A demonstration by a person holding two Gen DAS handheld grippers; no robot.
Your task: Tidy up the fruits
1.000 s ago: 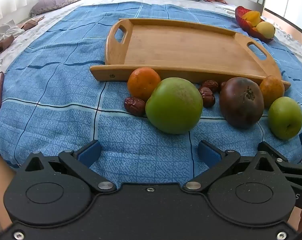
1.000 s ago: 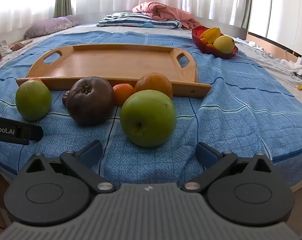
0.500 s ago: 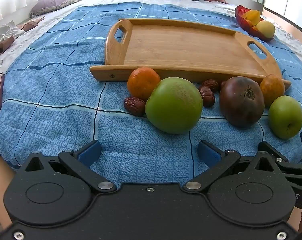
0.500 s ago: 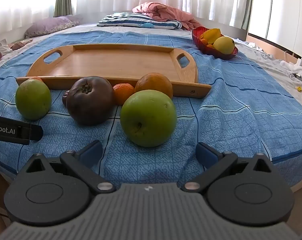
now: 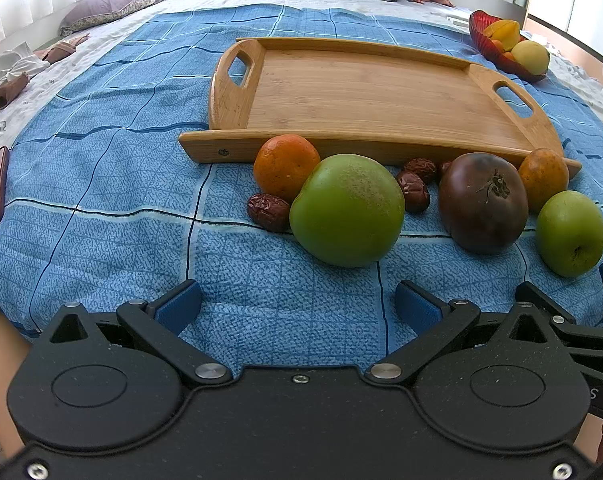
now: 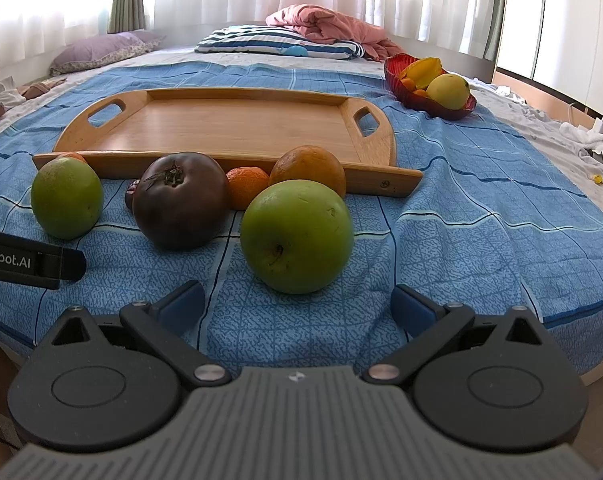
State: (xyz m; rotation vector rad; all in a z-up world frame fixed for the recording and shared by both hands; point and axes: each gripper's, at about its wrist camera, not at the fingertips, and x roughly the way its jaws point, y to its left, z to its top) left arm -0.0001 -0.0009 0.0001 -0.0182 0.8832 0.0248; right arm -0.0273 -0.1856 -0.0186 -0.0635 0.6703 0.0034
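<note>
The left gripper [image 5: 297, 304] and right gripper [image 6: 297, 304] both stood wide apart, empty, low over a woven blue checked cloth [image 5: 113, 208]. Fruit lay clustered before a bare bamboo tray [image 5: 365, 92]: smooth round green apples [image 5: 347, 210], a glossy dark tomato [image 5: 483, 202], dimpled oranges [image 5: 286, 166] and wrinkled dates [image 5: 268, 212].

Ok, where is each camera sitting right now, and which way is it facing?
Left wrist: low at the bed's near edge, facing the wooden tray across a big green apple; its open left claw shows, and the right claw's tip at right.
Right wrist: same edge, further right, facing the other green apple; its open right claw shows, and the left claw's tip at left.
Shared: tray, both apples, dark tomato, red bowl.
</note>
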